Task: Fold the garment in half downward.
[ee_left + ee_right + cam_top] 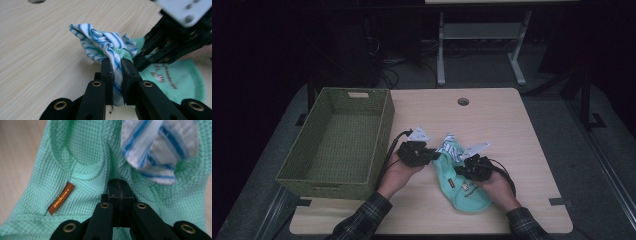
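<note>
A mint-green waffle-knit garment [468,196] lies on the table in front of me, with a blue-and-white striped cloth [451,146] bunched at its far end. My left gripper [436,155] is shut on the striped cloth [100,42], which runs down between its jaws [117,67]. My right gripper [460,167] is shut with its tips pressed into a fold of the green garment [87,152], just below the striped cloth [160,147]. An orange label [61,198] is sewn on the green fabric. In the left gripper view, the right gripper [140,61] reaches in over the green garment [180,80].
A green woven basket [384,125] stands on the left side of the wooden table [507,125], close to my left hand. A round cable hole [463,101] sits near the far edge. Beyond the table are a desk frame and cables on the floor.
</note>
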Demonstrator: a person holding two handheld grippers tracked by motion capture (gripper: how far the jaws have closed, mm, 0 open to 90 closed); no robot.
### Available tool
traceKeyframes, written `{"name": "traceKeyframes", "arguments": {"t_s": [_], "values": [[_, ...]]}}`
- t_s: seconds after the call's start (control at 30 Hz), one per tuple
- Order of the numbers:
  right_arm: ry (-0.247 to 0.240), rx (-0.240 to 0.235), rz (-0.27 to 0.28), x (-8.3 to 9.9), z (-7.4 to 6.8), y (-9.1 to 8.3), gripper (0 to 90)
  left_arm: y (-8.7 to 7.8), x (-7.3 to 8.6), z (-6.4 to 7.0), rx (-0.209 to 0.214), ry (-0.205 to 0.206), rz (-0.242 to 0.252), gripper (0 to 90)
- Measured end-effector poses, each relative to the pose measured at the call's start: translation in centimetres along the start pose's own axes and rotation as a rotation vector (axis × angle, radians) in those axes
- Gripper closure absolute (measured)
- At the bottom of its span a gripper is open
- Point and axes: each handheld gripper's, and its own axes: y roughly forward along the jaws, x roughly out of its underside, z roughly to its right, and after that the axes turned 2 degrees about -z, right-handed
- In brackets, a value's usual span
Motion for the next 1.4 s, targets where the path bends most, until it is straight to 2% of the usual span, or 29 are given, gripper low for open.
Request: {"name": "traceKeyframes", "arguments": {"t_s": [0.27,0.43,0.47,0.67,0.77,0.9,1.17,1.33,1.37,1.4], "values": [[-0.016,0.007,0.006,-1.5,0.5,1.1,89.7,-0.3,0.0,-0.3,-0.020,-0.009,0.017,81.4],[-0.003,0.008,0.046,-1.3,0.7,-0.3,89.6,-0.6,-0.1,-0.6,-0.041,-0.001,0.017,81.5],[0.007,0.009,0.065,-0.8,0.7,-1.6,89.6,-0.7,-0.1,-0.7,-0.061,0.000,0.019,81.4],[0.022,0.030,0.058,2.1,0.4,-4.0,89.6,-1.5,-0.1,-1.4,-0.165,-0.004,0.018,81.5],[0.033,0.031,0.054,3.2,-0.1,-4.7,89.6,-1.8,-0.1,-1.7,-0.174,-0.017,0.030,81.4],[0.037,0.016,0.034,4.1,-0.5,-4.5,89.6,-1.8,0.0,-1.8,-0.164,-0.014,0.027,81.4],[0.026,0.009,-0.010,4.1,-0.4,-3.3,89.6,-2.0,-0.3,-1.1,-0.135,0.000,0.050,81.4],[0.023,0.009,-0.008,3.8,-0.6,-3.1,89.6,-2.0,-0.6,-0.5,-0.087,0.025,0.048,81.4],[0.022,0.009,-0.009,3.8,-0.6,-3.0,89.6,-1.9,-0.7,-0.3,-0.073,0.012,0.056,81.4],[0.018,0.008,-0.011,3.7,-0.6,-3.0,89.6,-1.9,-0.7,-0.2,-0.061,0.017,0.052,81.3]]}}
